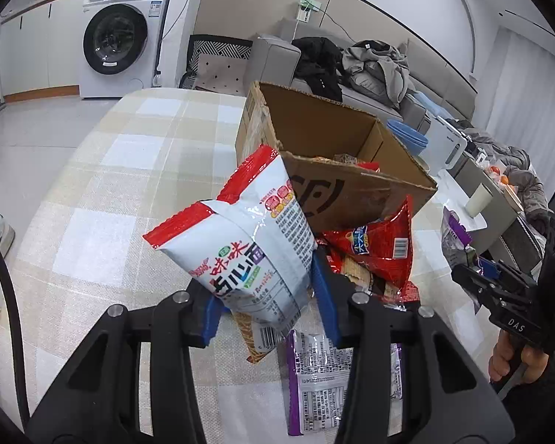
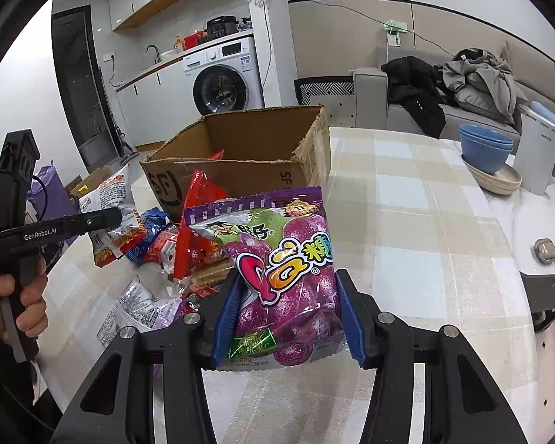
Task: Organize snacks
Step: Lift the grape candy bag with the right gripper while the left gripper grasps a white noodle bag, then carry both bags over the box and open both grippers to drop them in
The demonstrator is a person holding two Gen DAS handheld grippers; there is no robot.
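My left gripper (image 1: 266,288) is shut on a white and red snack bag (image 1: 248,233), held up off the table in front of the open cardboard box (image 1: 333,133). The same bag (image 2: 109,199) appears at the left of the right wrist view, clamped in the left gripper (image 2: 113,216). My right gripper (image 2: 288,307) is shut on a purple grape candy bag (image 2: 285,259), lifted just short of the box (image 2: 248,148). A pile of red, blue and purple snack packets (image 1: 373,251) lies on the checked tablecloth (image 1: 122,185) by the box's near wall. The box holds a few packets.
Blue bowls (image 2: 484,148) on a beige plate and a white kettle (image 2: 544,155) stand at the table's right side. A purple packet (image 1: 314,370) lies under the left gripper. A sofa with clothes (image 2: 462,85) and a washing machine (image 2: 222,81) are behind the table.
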